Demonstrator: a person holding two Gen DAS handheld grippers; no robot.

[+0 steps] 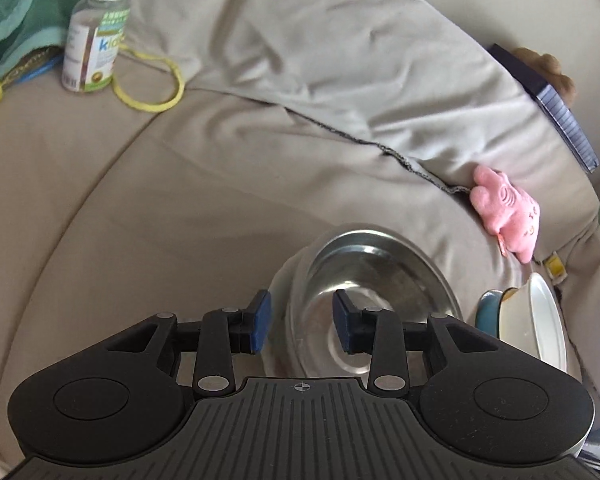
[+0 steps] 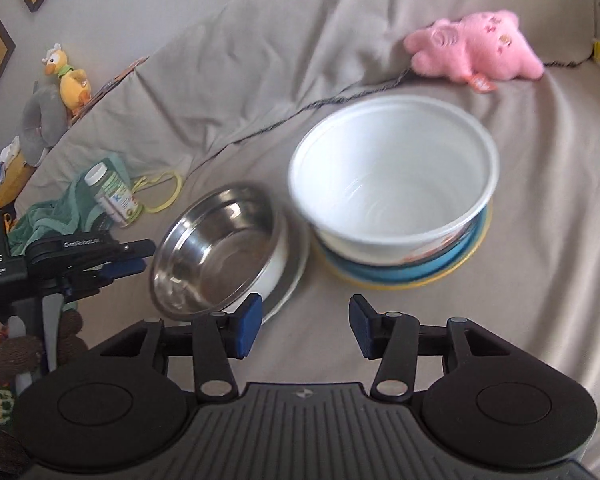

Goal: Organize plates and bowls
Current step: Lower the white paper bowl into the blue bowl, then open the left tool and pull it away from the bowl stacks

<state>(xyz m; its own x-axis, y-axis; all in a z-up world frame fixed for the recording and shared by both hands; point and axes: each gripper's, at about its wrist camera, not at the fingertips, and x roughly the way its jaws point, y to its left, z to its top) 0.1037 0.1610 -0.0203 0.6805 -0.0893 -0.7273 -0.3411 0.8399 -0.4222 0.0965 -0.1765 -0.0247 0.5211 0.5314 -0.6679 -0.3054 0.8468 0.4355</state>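
A steel bowl [image 2: 216,248] sits tilted on a white bowl and a grey plate [image 2: 294,276] on the beige sofa cover. Beside it a white bowl [image 2: 392,176] rests on a blue plate [image 2: 400,270] and a yellow plate [image 2: 452,272]. In the left wrist view my left gripper [image 1: 302,326] is open, its jaws straddling the near rim of the steel bowl [image 1: 372,276]; the white bowl [image 1: 540,320] and blue plate [image 1: 486,308] lie at the right. The left gripper also shows in the right wrist view [image 2: 128,258]. My right gripper [image 2: 304,328] is open and empty, short of both stacks.
A pink plush toy [image 2: 476,48] lies behind the white bowl, also in the left wrist view [image 1: 508,212]. A supplement bottle [image 1: 96,36], a green cloth [image 1: 16,16] and a yellow cord [image 1: 152,84] lie at the far left. A cushion [image 1: 340,48] runs behind.
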